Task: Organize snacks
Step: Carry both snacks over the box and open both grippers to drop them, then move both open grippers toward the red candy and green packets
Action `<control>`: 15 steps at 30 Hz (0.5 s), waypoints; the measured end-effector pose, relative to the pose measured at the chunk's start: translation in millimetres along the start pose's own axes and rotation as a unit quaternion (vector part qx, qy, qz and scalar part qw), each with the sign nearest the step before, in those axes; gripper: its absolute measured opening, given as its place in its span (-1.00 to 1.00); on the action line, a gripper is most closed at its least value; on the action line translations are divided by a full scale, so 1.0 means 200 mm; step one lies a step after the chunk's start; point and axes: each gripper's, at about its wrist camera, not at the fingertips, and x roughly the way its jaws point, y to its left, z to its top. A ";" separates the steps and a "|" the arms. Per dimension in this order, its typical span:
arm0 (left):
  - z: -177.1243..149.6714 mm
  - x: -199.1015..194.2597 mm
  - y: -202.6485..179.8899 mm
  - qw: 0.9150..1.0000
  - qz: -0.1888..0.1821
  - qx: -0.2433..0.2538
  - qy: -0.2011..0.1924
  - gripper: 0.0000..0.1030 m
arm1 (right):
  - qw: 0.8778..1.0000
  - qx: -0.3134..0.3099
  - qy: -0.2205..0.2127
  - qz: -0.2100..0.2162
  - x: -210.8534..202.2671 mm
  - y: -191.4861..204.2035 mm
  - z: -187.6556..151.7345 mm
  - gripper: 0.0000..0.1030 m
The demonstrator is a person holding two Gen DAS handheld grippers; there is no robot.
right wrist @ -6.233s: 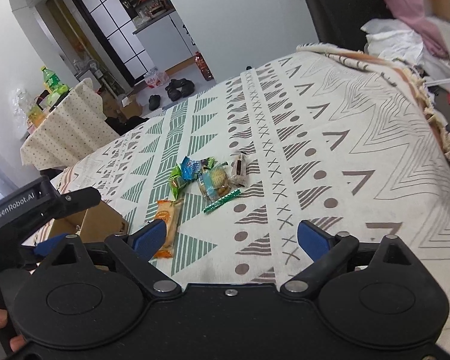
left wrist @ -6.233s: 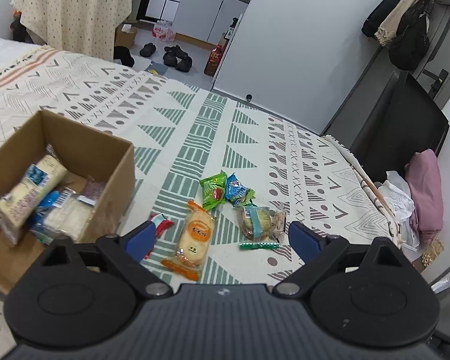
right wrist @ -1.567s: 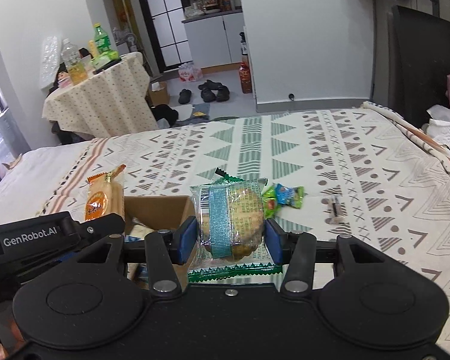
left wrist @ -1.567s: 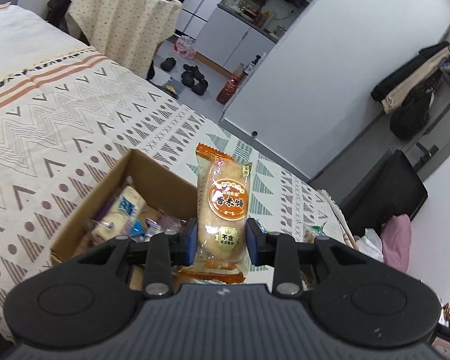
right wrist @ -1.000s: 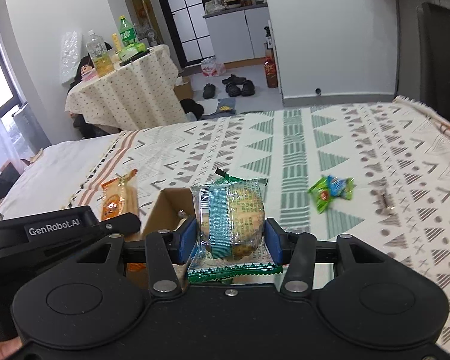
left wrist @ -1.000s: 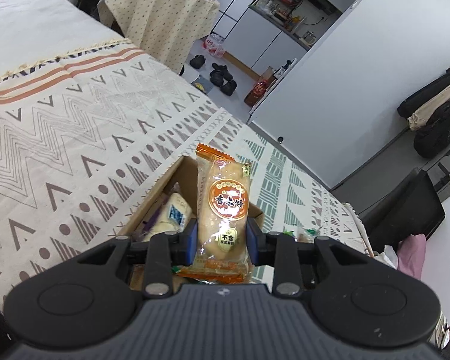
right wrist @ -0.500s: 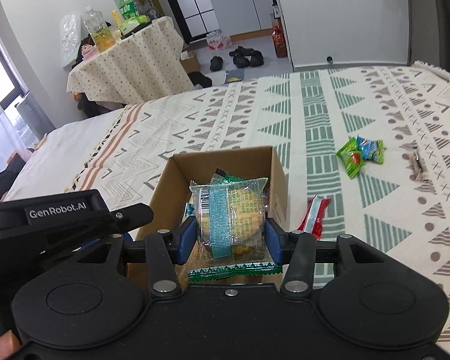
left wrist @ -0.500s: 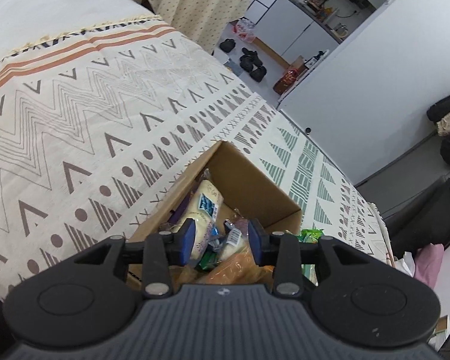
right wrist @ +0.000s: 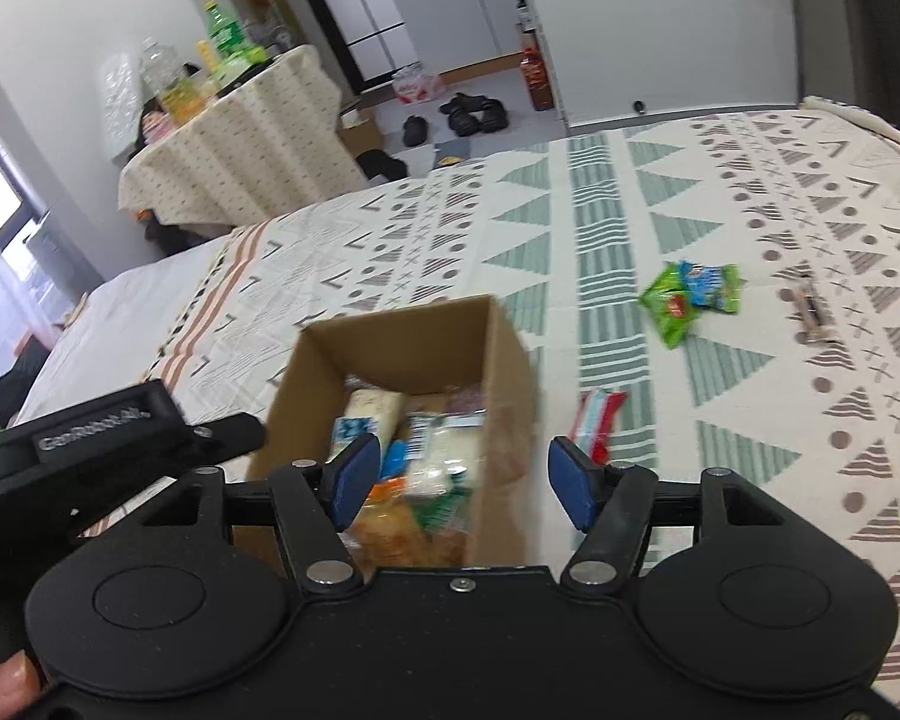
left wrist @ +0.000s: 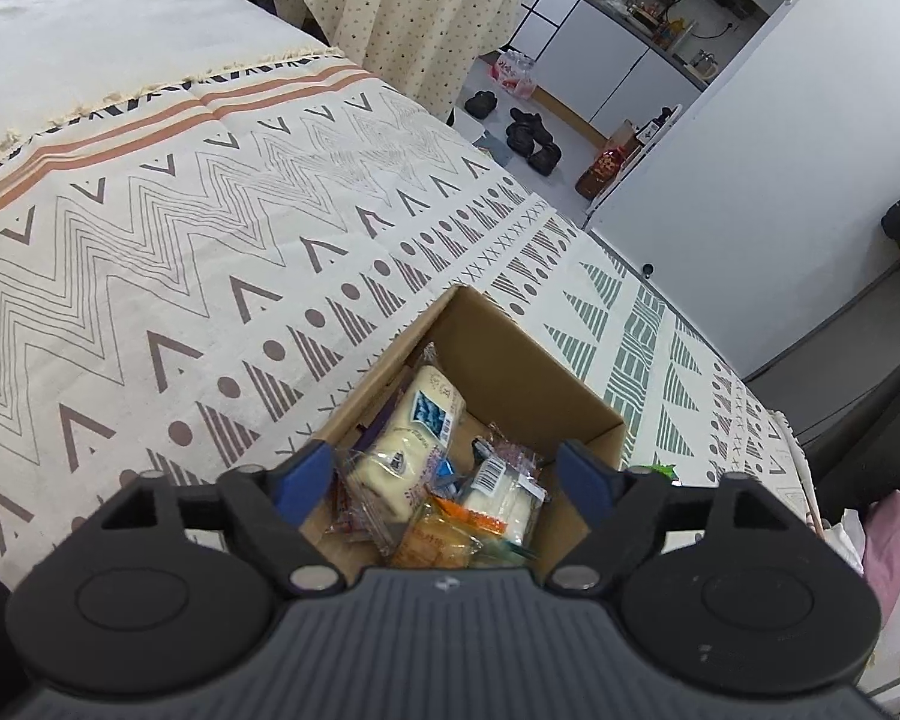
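The left hand-held gripper (left wrist: 447,483) is held wide open above the cardboard box (left wrist: 525,360), and nothing is gripped between its blue pads (left wrist: 303,477). The right hand-held gripper (right wrist: 462,486) is also held wide open over the same box, with nothing between its pads. The box is set on a bed covered by a patterned blanket (left wrist: 168,276).

Inside the box, a pale snack pack with a blue label (left wrist: 408,444), a white pack with a barcode (left wrist: 501,495) and an orange pack (left wrist: 435,540) are seen lying together.

Only in the right wrist view are the snacks outside the box shown. A red and white stick pack (right wrist: 597,420) is seen on the blanket just beside the box. Two green packs (right wrist: 687,294) are seen farther away, lying together, and a small brown pack (right wrist: 810,309) lies near them. The body of the left hand-held gripper is also seen there, at the left of the box.

Only in the left wrist view is the whole left wall of the box shown.
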 end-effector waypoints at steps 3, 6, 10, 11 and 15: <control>-0.02 -0.01 -0.04 1.000 0.001 0.006 0.000 0.67 | 1.000 0.009 -0.005 -0.009 -0.03 -0.07 0.00 0.24; -0.05 -0.02 -0.08 1.000 -0.001 0.014 0.000 0.68 | 1.000 0.015 -0.009 -0.018 -0.07 -0.14 0.01 0.29; -0.09 -0.03 -0.17 0.999 -0.011 0.033 -0.008 0.73 | 0.999 0.021 -0.017 -0.031 -0.12 -0.23 0.01 0.39; -0.10 -0.04 -0.20 0.999 -0.014 0.045 -0.011 0.79 | 0.999 0.022 -0.019 -0.033 -0.13 -0.25 0.01 0.41; -0.16 -0.04 -0.30 0.997 -0.012 0.078 -0.019 0.83 | 0.998 0.028 -0.030 -0.043 -0.19 -0.35 0.01 0.50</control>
